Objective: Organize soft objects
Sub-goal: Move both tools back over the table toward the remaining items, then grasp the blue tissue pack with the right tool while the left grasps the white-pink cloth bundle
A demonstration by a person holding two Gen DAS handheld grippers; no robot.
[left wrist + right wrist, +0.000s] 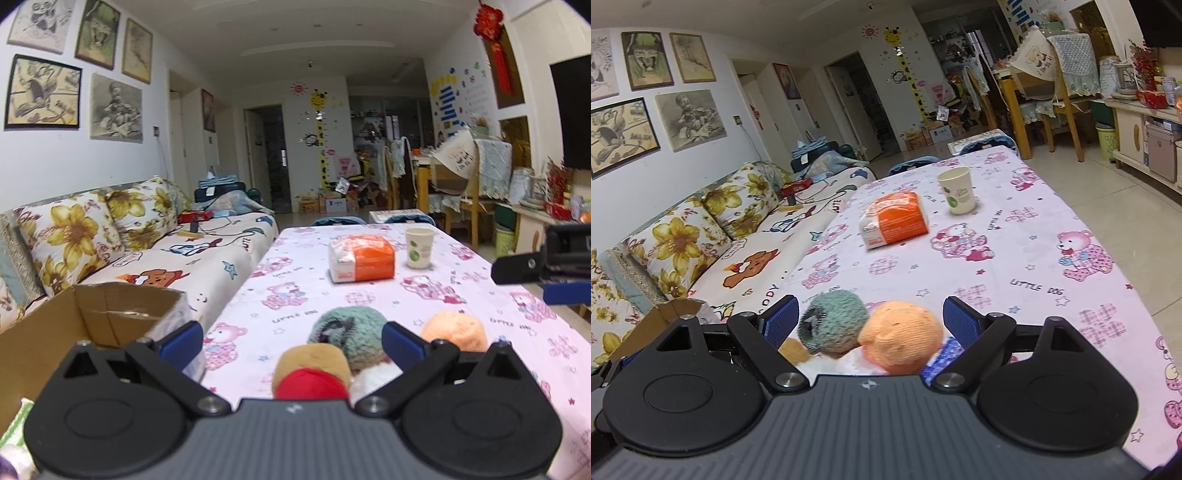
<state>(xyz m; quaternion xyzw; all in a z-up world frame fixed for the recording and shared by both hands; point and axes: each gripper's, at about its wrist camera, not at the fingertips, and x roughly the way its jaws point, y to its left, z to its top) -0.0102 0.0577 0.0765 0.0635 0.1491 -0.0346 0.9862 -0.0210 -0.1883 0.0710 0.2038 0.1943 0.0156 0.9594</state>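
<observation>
Several soft toys lie bunched at the near end of the pink bear-print table [480,269]: a teal knitted ball [347,332], an orange knitted ball [456,330], a brown and red plush [312,373] and a white fluffy piece [373,378]. My left gripper [291,345] is open, its blue pads either side of the brown plush and teal ball. In the right wrist view my right gripper [871,321] is open around the teal ball [834,323] and orange ball [899,334], gripping nothing. Part of the right gripper [546,266] shows at the left view's right edge.
An open cardboard box [92,325] stands left of the table, beside the sofa [177,258]. Farther up the table lie an orange-white tissue pack [362,258] and a paper cup [419,247]. Chairs and a wooden dining set fill the far room.
</observation>
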